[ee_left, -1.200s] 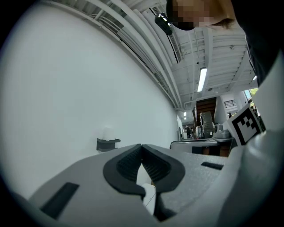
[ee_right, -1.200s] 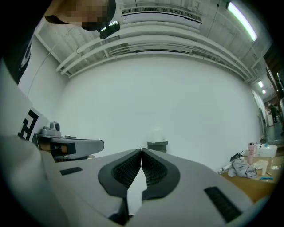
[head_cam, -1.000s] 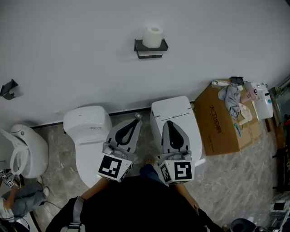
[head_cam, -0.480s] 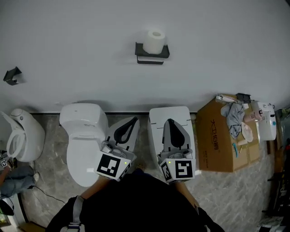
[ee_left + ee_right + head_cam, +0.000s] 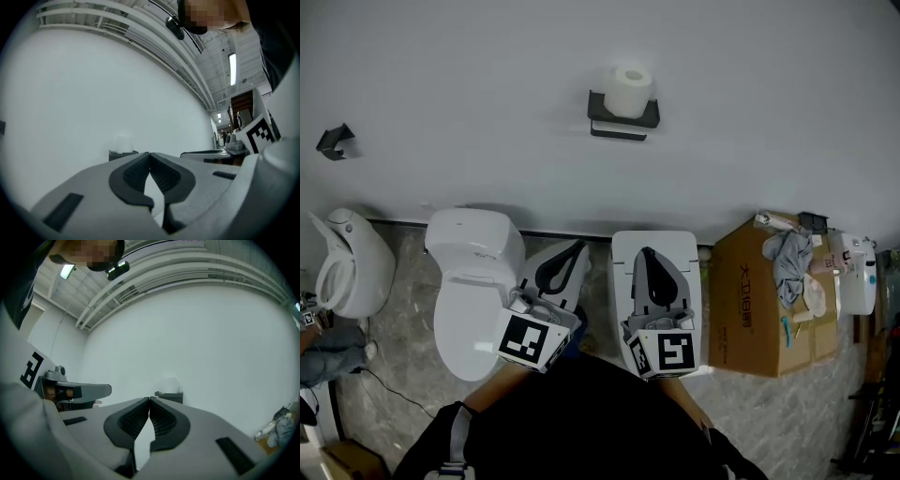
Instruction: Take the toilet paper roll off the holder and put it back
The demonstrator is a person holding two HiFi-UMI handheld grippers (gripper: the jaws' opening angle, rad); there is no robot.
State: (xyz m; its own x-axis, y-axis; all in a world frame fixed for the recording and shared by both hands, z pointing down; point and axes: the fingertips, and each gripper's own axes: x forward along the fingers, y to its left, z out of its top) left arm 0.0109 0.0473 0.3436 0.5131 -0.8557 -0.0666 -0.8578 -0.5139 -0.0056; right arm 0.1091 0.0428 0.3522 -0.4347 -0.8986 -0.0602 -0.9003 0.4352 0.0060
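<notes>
**Roll on its holder, both grippers closed and empty**

The white wall (image 5: 469,75) fills the upper half of the head view. Along its foot stand a round white toilet (image 5: 473,281), a square-lidded toilet (image 5: 623,272) and a cardboard box (image 5: 750,300) with cloths on top. The left gripper (image 5: 577,246) and right gripper (image 5: 647,251) are well apart from the wall, each with jaws pressed together on nothing. High on the wall is the dark holder (image 5: 623,114). The toilet paper roll (image 5: 630,90), white and plump, stands upright on the holder's top shelf, with its hollow core facing up
</notes>
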